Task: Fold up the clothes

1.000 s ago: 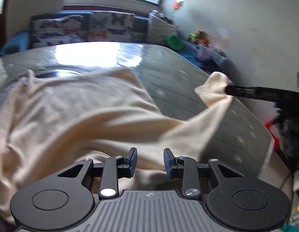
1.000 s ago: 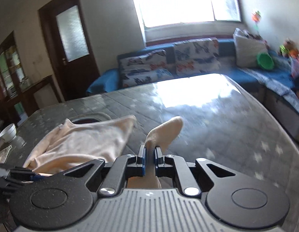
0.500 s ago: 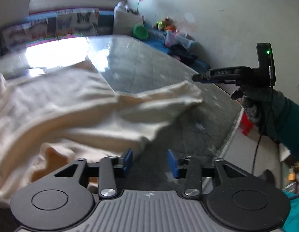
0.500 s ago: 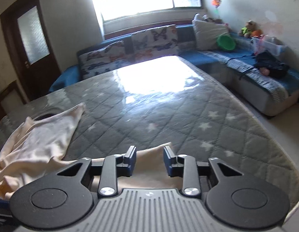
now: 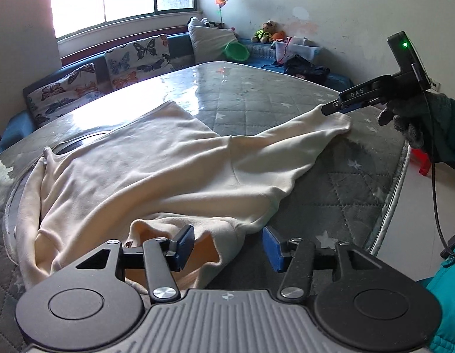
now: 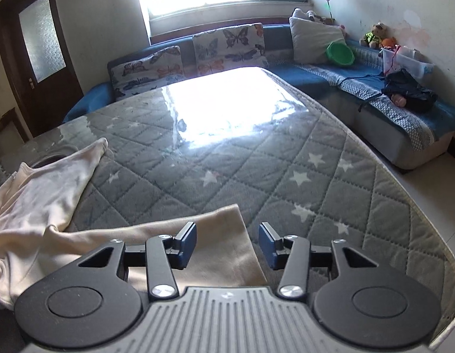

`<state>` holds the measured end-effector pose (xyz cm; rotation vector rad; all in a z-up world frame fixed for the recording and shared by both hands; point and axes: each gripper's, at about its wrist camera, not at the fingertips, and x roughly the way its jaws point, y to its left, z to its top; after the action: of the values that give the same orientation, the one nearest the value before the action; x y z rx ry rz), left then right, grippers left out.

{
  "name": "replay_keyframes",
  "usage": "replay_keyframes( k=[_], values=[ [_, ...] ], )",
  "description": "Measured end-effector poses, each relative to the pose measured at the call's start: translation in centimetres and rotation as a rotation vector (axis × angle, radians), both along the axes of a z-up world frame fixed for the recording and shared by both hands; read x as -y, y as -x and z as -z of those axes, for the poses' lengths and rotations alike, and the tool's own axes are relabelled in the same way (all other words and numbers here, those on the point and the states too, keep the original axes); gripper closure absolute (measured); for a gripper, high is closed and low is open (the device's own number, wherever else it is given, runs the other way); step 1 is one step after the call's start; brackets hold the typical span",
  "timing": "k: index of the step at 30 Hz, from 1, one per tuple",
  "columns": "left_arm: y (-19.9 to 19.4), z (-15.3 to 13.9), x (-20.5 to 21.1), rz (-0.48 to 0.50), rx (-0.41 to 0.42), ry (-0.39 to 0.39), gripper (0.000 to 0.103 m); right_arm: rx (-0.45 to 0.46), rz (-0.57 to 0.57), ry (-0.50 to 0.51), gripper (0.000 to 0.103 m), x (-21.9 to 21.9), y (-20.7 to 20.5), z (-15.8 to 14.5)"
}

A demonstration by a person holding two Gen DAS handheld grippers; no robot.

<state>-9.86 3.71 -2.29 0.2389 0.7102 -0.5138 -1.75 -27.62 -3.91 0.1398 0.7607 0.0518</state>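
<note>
Both claws released: right claw (image 6: 227,245) jaws have just been opening, sleeve (image 6: 203,235) dropped flat on the quilted counter (image 6: 286,161). Left claw (image 5: 228,245) open over cream garment (image 5: 156,164). Spread done; folding next.
</note>
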Motion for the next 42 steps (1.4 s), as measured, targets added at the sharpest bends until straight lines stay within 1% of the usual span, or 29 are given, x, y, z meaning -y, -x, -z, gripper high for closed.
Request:
replay_keyframes(
  k=[1,2,3,5,7,9,10,12,14,15,17,18,19,22,23,25,27,29,32,34,35,36,38,40,42],
  values=[
    [0.1,0.1,0.1,0.008,0.004,-0.004,0.059,-0.003,-0.002,0.004,0.055,0.0,0.1,0.2],
    [0.2,0.2,0.2,0.016,0.005,-0.007,0.073,-0.008,-0.006,0.005,0.055,0.0,0.2,0.3],
    [0.3,0.2,0.3,0.020,0.003,-0.007,0.083,-0.013,-0.009,0.006,0.055,-0.1,0.3,0.5],
    [0.5,0.2,0.2,0.022,0.001,-0.003,0.094,-0.017,-0.012,0.019,0.056,-0.2,0.3,0.8],
    [0.9,-0.2,0.0,0.035,0.000,0.016,0.096,-0.013,-0.016,0.028,0.057,-0.3,0.3,1.0],
    [1.5,-0.4,-0.1,0.056,0.002,0.021,0.096,-0.008,-0.018,0.035,0.060,-0.4,0.3,1.0],
    [1.8,-0.5,-0.1,0.067,0.004,0.020,0.096,-0.004,-0.019,0.047,0.069,-0.4,0.2,1.1],
    [2.2,-0.4,-0.2,0.087,-0.003,0.011,0.096,0.003,-0.020,0.068,0.078,-0.5,0.2,1.1],
    [2.3,-0.1,-0.5,0.098,-0.025,0.003,0.096,0.007,-0.022,0.089,0.083,-0.5,0.1,1.0],
    [2.3,-0.1,-0.7,0.107,-0.039,0.005,0.096,0.010,-0.022,0.100,0.089,-0.5,0.0,1.0],
    [2.3,-0.1,-0.9,0.125,-0.056,0.007,0.094,0.012,-0.024,0.112,0.090,-0.5,-0.2,0.9],
    [2.4,-0.2,-1.0,0.130,-0.059,0.008,0.091,0.013,-0.025,0.114,0.092,-0.4,-0.2,0.9],
    [2.4,-0.4,-1.1,0.132,-0.056,0.008,0.090,0.014,-0.026,0.117,0.092,-0.4,-0.3,0.9],
    [2.6,-1.8,-1.6,0.141,-0.024,0.048,0.088,0.020,-0.026,0.149,0.093,-0.5,-0.5,0.8],
    [2.4,-2.3,-1.6,0.137,-0.007,0.060,0.086,0.021,-0.025,0.153,0.093,-0.5,-0.5,0.8],
    [1.8,-3.2,-1.3,0.126,0.023,0.083,0.085,0.022,-0.014,0.164,0.093,-0.3,-0.6,0.8],
    [0.8,-3.3,-0.8,0.117,0.021,0.108,0.083,0.019,-0.002,0.181,0.093,-0.2,-0.8,0.8],
    [-0.4,-2.7,0.1,0.101,0.005,0.116,0.080,0.023,0.002,0.172,0.093,-0.2,-0.8,0.6],
    [-1.8,-1.3,1.3,0.080,-0.038,0.138,0.079,0.046,-0.031,0.168,0.089,-0.8,-0.7,-0.1],
    [-2.2,-0.4,2.1,0.081,-0.067,0.147,0.075,0.062,-0.061,0.161,0.085,-1.3,-0.6,-0.7],
    [-2.3,-0.1,2.3,0.084,-0.081,0.145,0.074,0.073,-0.094,0.154,0.080,-2.0,-0.5,-1.2],
    [-2.3,0.3,2.6,0.086,-0.094,0.143,0.074,0.078,-0.116,0.147,0.073,-2.5,-0.5,-1.4],
    [-2.1,0.8,2.9,0.093,-0.113,0.142,0.074,0.088,-0.165,0.126,0.063,-3.5,-0.5,-1.9],
    [-1.7,0.6,2.7,0.098,-0.111,0.145,0.072,0.092,-0.223,0.096,0.062,-5.0,-0.5,-2.2],
    [-1.6,-0.2,1.8,0.076,-0.080,0.151,0.071,0.081,-0.267,0.063,0.055,-6.1,-0.7,-2.2]
  ],
)
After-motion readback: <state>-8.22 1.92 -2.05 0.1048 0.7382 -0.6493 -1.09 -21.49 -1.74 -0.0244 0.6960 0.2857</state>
